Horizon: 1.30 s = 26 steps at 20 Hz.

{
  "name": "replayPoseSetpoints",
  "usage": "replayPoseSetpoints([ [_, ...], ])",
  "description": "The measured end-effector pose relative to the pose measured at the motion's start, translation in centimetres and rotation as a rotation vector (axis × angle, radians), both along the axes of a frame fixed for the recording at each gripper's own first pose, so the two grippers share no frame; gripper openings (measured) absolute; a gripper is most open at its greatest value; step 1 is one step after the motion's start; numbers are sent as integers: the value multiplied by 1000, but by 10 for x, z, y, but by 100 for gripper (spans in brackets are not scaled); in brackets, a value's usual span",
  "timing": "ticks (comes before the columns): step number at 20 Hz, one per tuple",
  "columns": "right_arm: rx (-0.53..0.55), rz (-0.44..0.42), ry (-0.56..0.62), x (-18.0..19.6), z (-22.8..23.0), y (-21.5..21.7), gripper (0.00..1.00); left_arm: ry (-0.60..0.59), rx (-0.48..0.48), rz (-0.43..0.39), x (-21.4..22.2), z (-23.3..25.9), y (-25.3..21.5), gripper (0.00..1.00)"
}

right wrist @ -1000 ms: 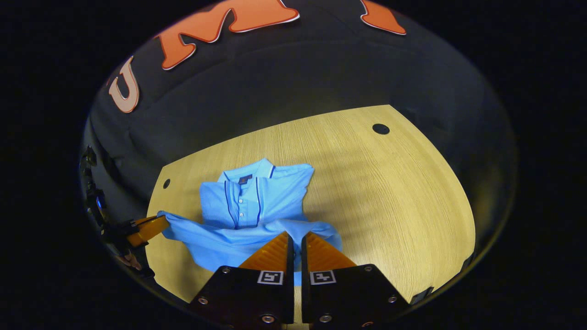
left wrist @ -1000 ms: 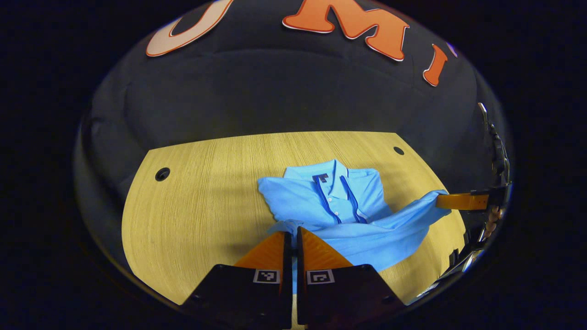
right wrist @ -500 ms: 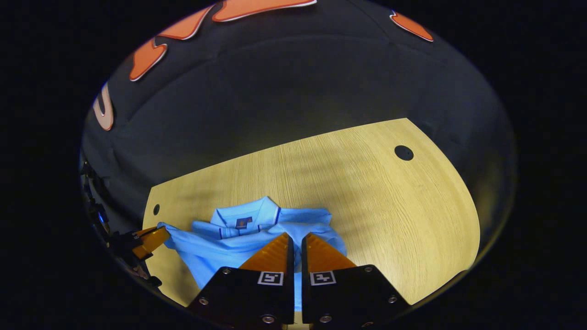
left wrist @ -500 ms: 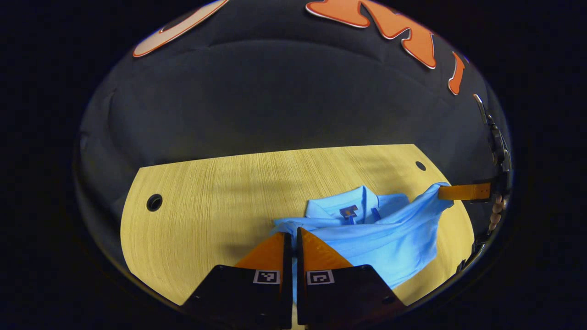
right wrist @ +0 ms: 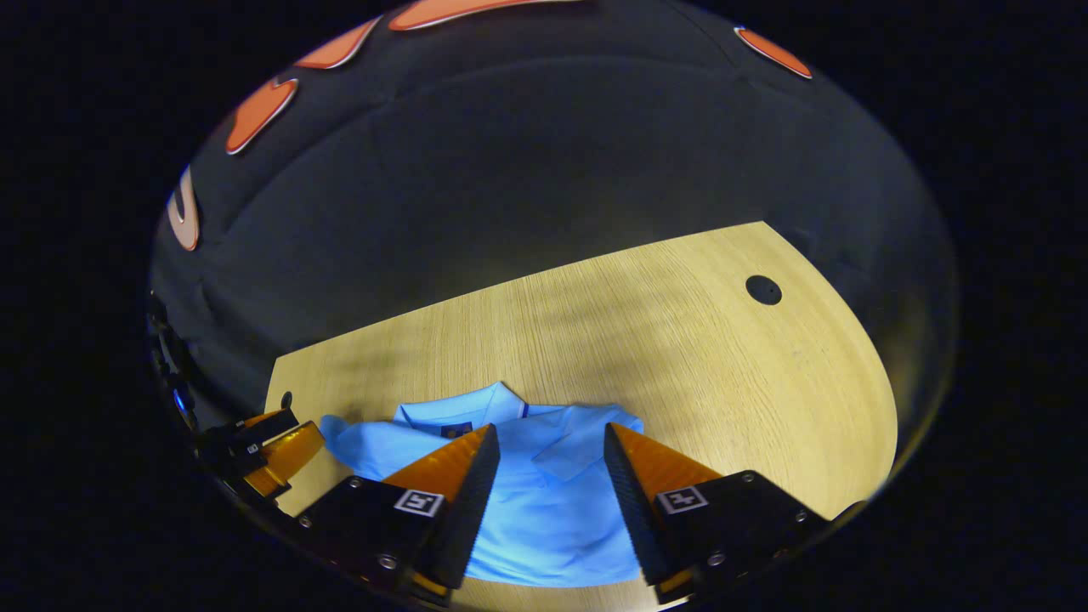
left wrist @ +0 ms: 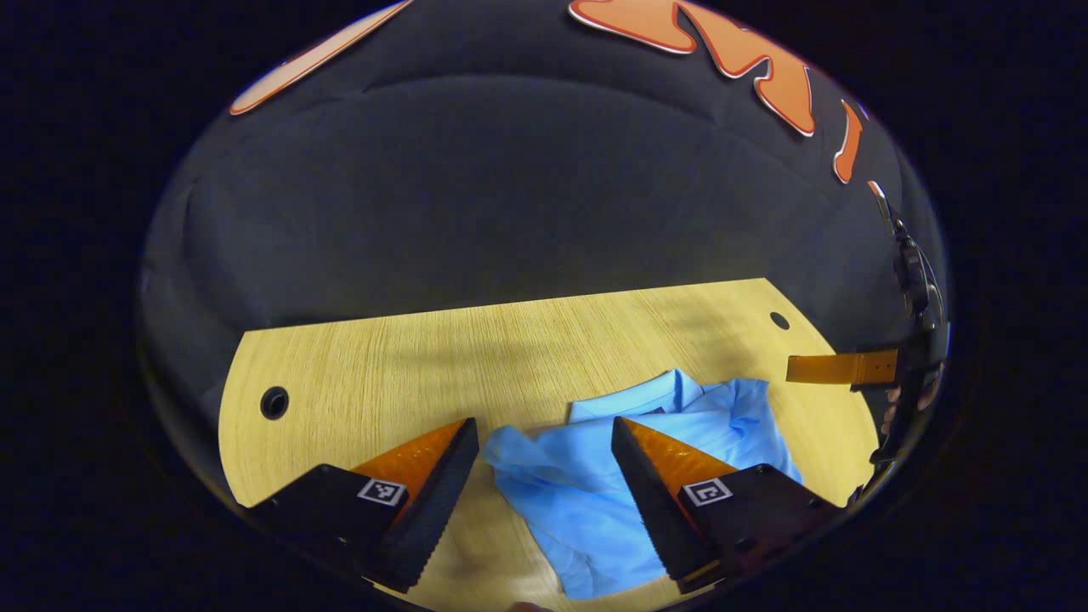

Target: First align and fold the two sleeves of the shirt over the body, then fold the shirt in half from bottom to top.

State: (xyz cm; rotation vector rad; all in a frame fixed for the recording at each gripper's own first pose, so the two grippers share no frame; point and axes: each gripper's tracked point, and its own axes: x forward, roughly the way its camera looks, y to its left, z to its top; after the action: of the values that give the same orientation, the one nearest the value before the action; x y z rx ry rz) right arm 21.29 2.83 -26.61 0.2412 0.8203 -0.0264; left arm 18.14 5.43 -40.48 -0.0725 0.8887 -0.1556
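Blue shirt (left wrist: pixel 586 501) lies folded on the table (left wrist: pixel 399 365) between my left gripper's (left wrist: pixel 544 433) spread fingers; my right gripper (right wrist: pixel 544 438) is spread above it too.

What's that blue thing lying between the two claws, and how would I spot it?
Look at the pale wooden table against the black cloth wall. On its near part lies a light blue polo shirt, folded, its collar toward the wall. It is the one soft, coloured thing there, under the open right gripper.
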Motion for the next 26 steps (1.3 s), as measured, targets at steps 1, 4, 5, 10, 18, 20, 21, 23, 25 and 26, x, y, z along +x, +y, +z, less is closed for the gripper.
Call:
replayPoseSetpoints([
  [1, 2, 14, -19, -4, 9, 3, 83, -6, 3, 12, -5, 7, 2, 100],
  [4, -9, 50, -83, -23, 32, 5, 97, -43, 35, 35, -26, 34, 6, 100],
  [5, -18, 62, -99, -32, 39, 4, 98, -59, 44, 37, -36, 45, 6, 99],
  [10, -61, 93, -230, -75, 88, 1, 99, -194, 93, 56, -86, 108, 1, 99],
  [18, -122, 186, -491, -180, 190, 9, 99, -466, 119, 138, -191, 231, -9, 99],
  [20, -135, 198, -543, -216, 205, 8, 98, -537, 127, 150, -225, 264, -18, 99],
  [21, -137, 201, -565, -233, 212, 7, 98, -583, 127, 154, -240, 283, -23, 99],
  [23, -142, 209, -614, -265, 224, -1, 98, -656, 134, 158, -275, 315, -33, 98],
  [25, -167, 208, -666, -297, 233, -8, 98, -698, 140, 172, -312, 336, -43, 99],
  [26, -184, 200, -705, -312, 240, -11, 99, -717, 141, 184, -328, 343, -46, 99],
])
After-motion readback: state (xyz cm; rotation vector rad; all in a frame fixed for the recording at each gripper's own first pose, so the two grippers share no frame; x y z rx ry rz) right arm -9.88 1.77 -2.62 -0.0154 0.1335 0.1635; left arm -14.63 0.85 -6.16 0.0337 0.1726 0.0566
